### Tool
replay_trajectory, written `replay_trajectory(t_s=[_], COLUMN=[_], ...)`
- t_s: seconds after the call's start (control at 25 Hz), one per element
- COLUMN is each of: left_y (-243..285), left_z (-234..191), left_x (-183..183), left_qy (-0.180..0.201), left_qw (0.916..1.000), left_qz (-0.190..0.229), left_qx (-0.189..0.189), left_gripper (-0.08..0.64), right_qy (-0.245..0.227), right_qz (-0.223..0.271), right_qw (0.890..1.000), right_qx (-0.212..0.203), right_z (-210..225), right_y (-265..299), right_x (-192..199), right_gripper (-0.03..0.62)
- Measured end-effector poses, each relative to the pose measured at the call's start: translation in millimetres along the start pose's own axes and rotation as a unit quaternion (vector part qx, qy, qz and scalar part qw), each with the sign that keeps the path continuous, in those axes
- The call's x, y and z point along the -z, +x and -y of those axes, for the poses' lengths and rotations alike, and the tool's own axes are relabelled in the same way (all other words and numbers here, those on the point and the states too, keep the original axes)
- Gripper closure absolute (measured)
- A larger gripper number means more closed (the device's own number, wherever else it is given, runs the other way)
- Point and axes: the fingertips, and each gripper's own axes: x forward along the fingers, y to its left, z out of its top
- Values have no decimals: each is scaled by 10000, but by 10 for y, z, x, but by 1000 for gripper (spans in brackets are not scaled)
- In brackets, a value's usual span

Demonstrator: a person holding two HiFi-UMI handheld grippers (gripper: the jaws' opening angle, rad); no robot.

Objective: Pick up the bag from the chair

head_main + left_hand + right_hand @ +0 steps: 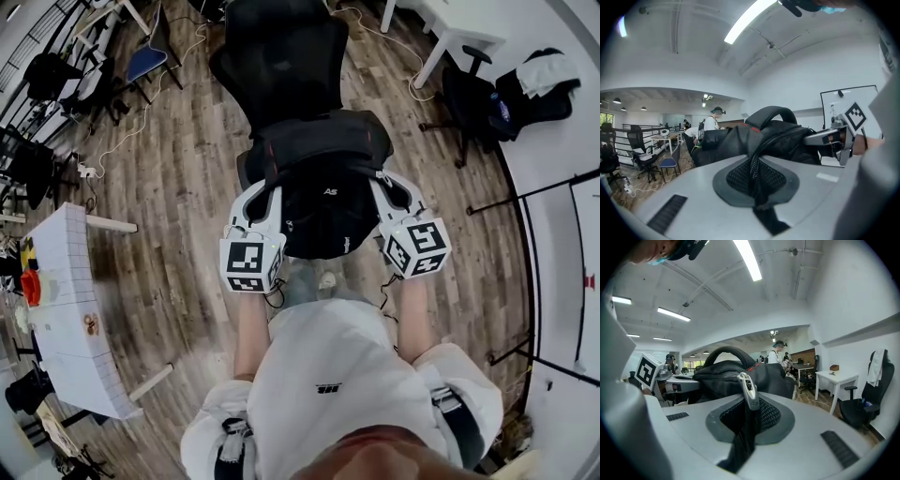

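Note:
A black backpack [323, 178] hangs between my two grippers, in front of the black office chair [281, 56]. My left gripper [267, 195] is shut on the fabric of the bag's left side, and my right gripper [382, 184] is shut on its right side. In the left gripper view the jaws [752, 180] pinch a fold of black bag material, with the bag's top handle [771, 112] beyond. In the right gripper view the jaws [747, 420] clamp black fabric by a silver zipper pull [750, 392]. The bag's underside is hidden.
A white table [70, 309] with a red object stands at the left. A white desk [450, 33] and a second black chair [487, 98] are at the upper right. Cables run over the wood floor [178, 178]. People stand at desks far off [712, 123].

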Motion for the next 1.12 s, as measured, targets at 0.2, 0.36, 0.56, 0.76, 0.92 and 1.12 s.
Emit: replay_trajectory(t_s=[0.2,0.36,0.56,0.76,0.92,1.12], left_y=[-276,-463,-588,-680,-710,-722], left_z=[257,379,472,506,510,506], left_x=[37,69,81,93,89,64], left_qy=[-83,-96,-50,-33,-13,18], left_qw=[10000,9999,9999,9999,9999,10000], left_qz=[-43,-31,-30,-32,-39,-5], left_qx=[-30,35,113,139,96,47], left_gripper=[538,538,538,538,538,538], right_qy=[6,32,99,116,90,41], right_qz=[20,31,49,29,24,56], right_qw=[10000,10000,9999,9999,10000,10000], right_qx=[-82,-59,31,56,14,-30], right_z=[-85,-189,-261,-317,-344,-344], right_y=[-336,-550,-721,-785,-808,-794], right_x=[32,85,140,183,179,147], right_gripper=[572,572,572,572,572,572])
